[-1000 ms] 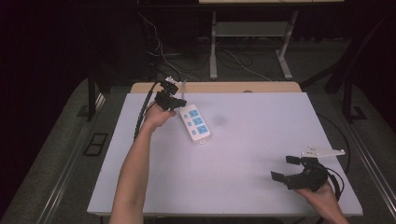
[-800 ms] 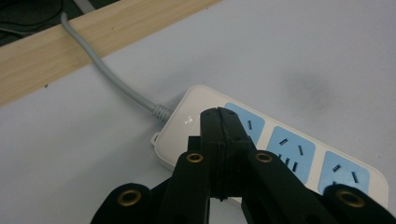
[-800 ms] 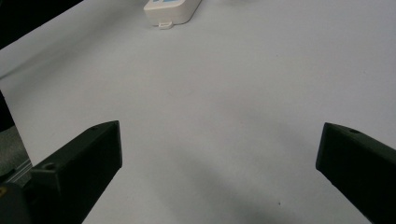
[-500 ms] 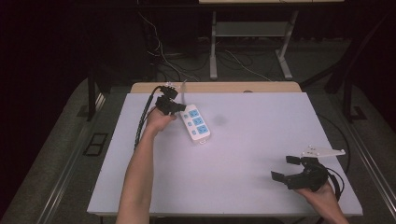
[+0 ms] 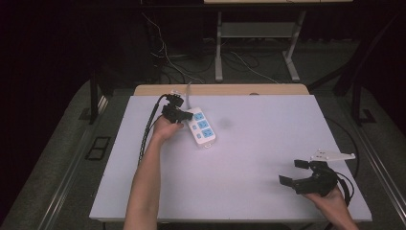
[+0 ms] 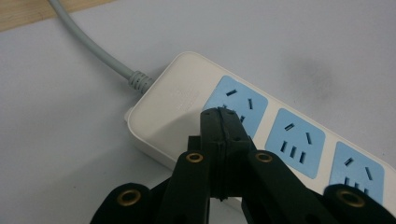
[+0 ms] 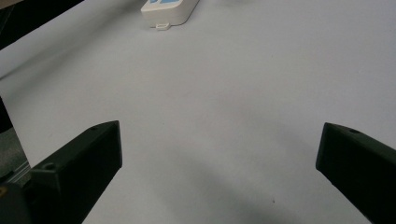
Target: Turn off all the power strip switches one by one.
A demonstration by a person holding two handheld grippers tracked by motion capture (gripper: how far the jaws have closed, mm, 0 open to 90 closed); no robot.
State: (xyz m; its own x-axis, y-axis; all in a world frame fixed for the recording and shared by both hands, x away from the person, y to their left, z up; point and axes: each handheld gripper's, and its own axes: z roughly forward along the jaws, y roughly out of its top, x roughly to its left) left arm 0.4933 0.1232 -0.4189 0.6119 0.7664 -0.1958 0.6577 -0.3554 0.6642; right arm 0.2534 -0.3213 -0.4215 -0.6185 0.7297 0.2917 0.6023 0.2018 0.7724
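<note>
Lowered since before, left hand-held gripper [image 6: 219,114], jaws pressed together, tips over the power strip [image 6: 187,98].

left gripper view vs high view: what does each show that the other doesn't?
Left gripper view alone: the power strip's socket slots, the ribbed collar on its grey cord, and the left gripper with jaws shut just over the cord-end socket. High view alone: the right gripper with jaws open near the table's front right, both forearms, floor cables. Both: strip, left gripper, white tabletop.
</note>
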